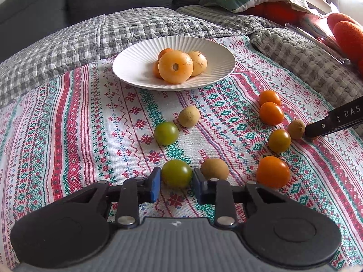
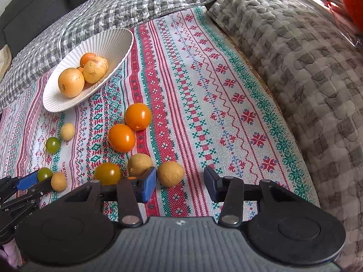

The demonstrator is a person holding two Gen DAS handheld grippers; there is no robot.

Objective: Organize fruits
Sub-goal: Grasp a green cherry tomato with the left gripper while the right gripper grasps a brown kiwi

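Now the left gripper has its blue pads touching both sides of a green tomato on the patterned cloth. The right gripper stands apart, a tan fruit between its fingers, nearer the left one; the white plate lies well ahead.

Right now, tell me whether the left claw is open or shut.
Shut on the green tomato: the left claw has a blue pad pressed against each side of it, low over the patterned cloth.

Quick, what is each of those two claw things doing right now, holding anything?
Left gripper: fingers closed around a green tomato, which sits on the cloth.
Right gripper: open, holding nothing; a brown fruit lies between its fingers.
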